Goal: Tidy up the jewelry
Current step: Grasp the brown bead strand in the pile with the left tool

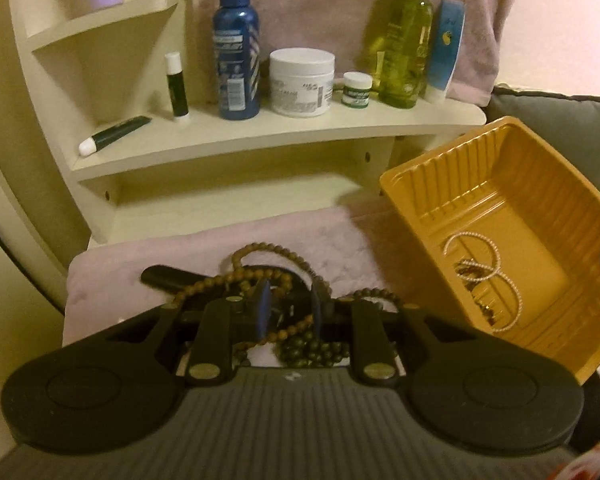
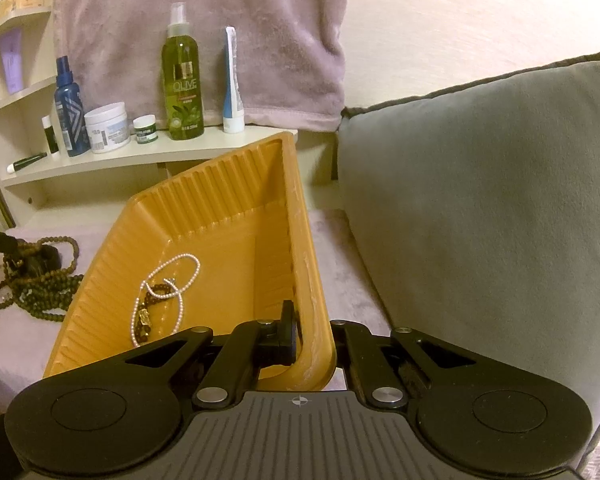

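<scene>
Left wrist view: nearest the camera, the left tongs [image 1: 288, 312] are seen lowered into a heap of brown bead necklaces [image 1: 300, 320]. Their blue-tipped fingers [image 1: 262, 307] stand a narrow way apart with strands of beads between and around them, but whether any strand is actually pinched cannot be told. The heap lies on a pale pink blanket [image 1: 148, 272], on top of a dark flat object that is mostly hidden. Just to the right, an orange plastic tray [image 1: 540, 184] is held tilted, its open side turned toward the left. A white pearl necklace [image 1: 496, 276] and a darker bead piece are seen lying on its floor.

In the right wrist view, the right tongs [image 2: 312, 332] are closed on the near right wall of the tray [image 2: 228, 216], with one finger [image 2: 286, 328] inside the wall and the other hidden behind it. The pearl necklace [image 2: 168, 292] is looped in the lower left part of the tray. The bead heap [image 2: 36, 284] is seen to the left of the tray, on the blanket, with the left tongs [image 2: 10, 256] on it.

Farther back, a cream shelf [image 1: 260, 132] is seen carrying a blue spray bottle [image 1: 238, 48], a white jar [image 1: 302, 82], a small green-labelled jar [image 1: 356, 88], a green olive bottle [image 1: 406, 48] and a blue-and-white tube [image 1: 444, 52]. A grey cushion [image 2: 480, 184] stands at the far right.
</scene>
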Motion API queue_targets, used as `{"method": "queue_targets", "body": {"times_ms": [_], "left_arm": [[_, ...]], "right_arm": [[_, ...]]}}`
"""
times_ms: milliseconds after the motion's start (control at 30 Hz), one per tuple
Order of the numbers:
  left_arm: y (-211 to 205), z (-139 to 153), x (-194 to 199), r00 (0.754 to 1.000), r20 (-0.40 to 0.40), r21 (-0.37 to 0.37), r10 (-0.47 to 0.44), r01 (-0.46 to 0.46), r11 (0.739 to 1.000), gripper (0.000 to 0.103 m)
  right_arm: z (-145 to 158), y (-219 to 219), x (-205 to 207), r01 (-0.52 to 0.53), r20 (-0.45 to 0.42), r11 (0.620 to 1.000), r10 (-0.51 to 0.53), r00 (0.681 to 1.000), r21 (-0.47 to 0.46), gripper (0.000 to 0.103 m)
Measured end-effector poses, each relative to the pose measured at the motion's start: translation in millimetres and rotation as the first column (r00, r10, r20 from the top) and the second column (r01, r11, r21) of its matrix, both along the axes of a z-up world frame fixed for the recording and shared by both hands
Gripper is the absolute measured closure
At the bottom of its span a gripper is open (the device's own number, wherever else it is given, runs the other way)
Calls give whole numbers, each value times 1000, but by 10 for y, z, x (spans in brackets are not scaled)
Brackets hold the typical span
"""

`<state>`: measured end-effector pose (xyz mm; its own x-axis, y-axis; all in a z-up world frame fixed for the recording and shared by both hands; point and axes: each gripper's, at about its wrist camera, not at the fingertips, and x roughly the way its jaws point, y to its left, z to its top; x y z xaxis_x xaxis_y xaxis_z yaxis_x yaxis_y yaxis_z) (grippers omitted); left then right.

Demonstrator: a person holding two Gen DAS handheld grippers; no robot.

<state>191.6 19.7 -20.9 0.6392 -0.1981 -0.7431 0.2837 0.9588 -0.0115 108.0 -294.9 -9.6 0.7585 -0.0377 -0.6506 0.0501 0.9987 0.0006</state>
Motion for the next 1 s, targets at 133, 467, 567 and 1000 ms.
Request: {"method": "queue_targets", "body": {"times_ms": [133,467,567,1000], "left_arm": [[32,-57,-27,1000,-2,25,7,-7,1000,84],[210,-164,-108,998,50,79,23,-27,997,74],[262,-218,-147,998,65,101,12,-19,995,73],[-2,-316,-88,968,142,203,-206,175,963,73]], "right_arm": [[1,8,-6,-2,2,1000,2,1000,-3,98],[1,10,-6,-1,0,1000,1,1000,-3,98],[-2,7,-4,0,-2,1000,0,1000,-3,98],[-35,-29,26,6,-18,1000,-6,1000,-8,98]]}}
